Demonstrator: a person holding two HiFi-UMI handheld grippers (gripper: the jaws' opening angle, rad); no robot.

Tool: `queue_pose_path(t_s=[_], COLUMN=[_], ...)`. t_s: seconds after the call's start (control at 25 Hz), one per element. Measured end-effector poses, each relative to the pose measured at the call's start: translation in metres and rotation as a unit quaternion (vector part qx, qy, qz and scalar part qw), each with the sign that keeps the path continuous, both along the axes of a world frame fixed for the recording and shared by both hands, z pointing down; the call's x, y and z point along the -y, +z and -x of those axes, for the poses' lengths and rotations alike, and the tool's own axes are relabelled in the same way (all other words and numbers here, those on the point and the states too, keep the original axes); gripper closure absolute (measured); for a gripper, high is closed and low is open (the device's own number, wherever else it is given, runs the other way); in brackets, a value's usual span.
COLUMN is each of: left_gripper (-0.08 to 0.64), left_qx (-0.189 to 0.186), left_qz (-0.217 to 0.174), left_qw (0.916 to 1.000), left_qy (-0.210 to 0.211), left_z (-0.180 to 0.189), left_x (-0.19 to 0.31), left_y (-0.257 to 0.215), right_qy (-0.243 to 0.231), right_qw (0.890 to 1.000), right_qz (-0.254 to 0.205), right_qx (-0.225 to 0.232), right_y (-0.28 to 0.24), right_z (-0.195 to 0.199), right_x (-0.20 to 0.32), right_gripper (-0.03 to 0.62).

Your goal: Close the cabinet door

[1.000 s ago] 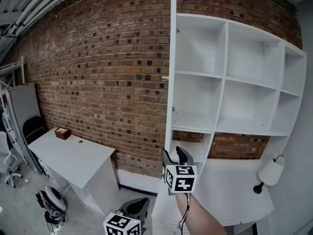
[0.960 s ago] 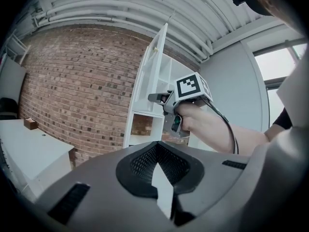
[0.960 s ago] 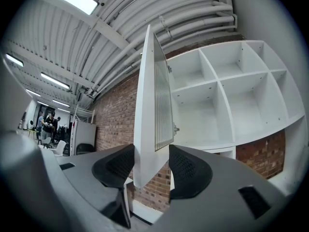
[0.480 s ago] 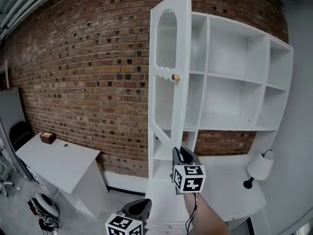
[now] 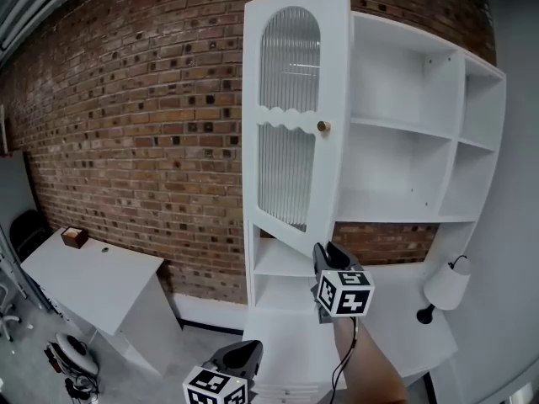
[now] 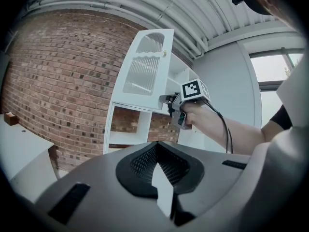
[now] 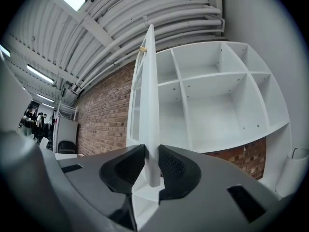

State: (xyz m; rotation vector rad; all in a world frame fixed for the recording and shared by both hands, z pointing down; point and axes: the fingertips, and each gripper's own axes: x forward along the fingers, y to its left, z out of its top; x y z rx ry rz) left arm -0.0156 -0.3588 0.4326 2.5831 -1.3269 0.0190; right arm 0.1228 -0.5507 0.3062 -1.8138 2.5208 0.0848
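Observation:
The white cabinet door [image 5: 290,116], with a ribbed glass panel and a brass knob [image 5: 322,126], stands partly open in front of the open white shelving [image 5: 404,167]. My right gripper [image 5: 324,255] holds the door's lower free edge. In the right gripper view the door edge [image 7: 150,105] sits between the pads of the right gripper [image 7: 152,170], whose jaws are opening slightly. My left gripper [image 5: 244,353] hangs low at the bottom of the head view, apart from the cabinet, its jaws together on nothing [image 6: 159,170].
A white desk [image 5: 93,276] with a small brown box [image 5: 75,236] stands at the left by the brick wall. A white lamp [image 5: 446,284] sits on the low white counter [image 5: 396,310] at the right. A dark chair [image 5: 29,225] is at far left.
The door has swung from edge-on to showing its glass front, moving right toward the shelving. My right gripper moved right with it, on its lower edge. The left gripper shifted slightly.

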Motion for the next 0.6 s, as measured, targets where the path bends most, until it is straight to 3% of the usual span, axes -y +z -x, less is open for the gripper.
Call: queue_pose_path(t_s=[0.6], left_gripper=[0.553], left_qx=[0.004], left_qz=[0.016], left_qw=[0.9999], left_qy=[-0.004], left_z=[-0.029], left_x=[0.053], left_y=[0.009], right_qy=[-0.029], right_qw=[1.000], right_qz=[-0.001], right_qx=[-0.003], right_y=[-0.001], right_z=[-0.042], right_x=[0.063], right_gripper=[0.472])
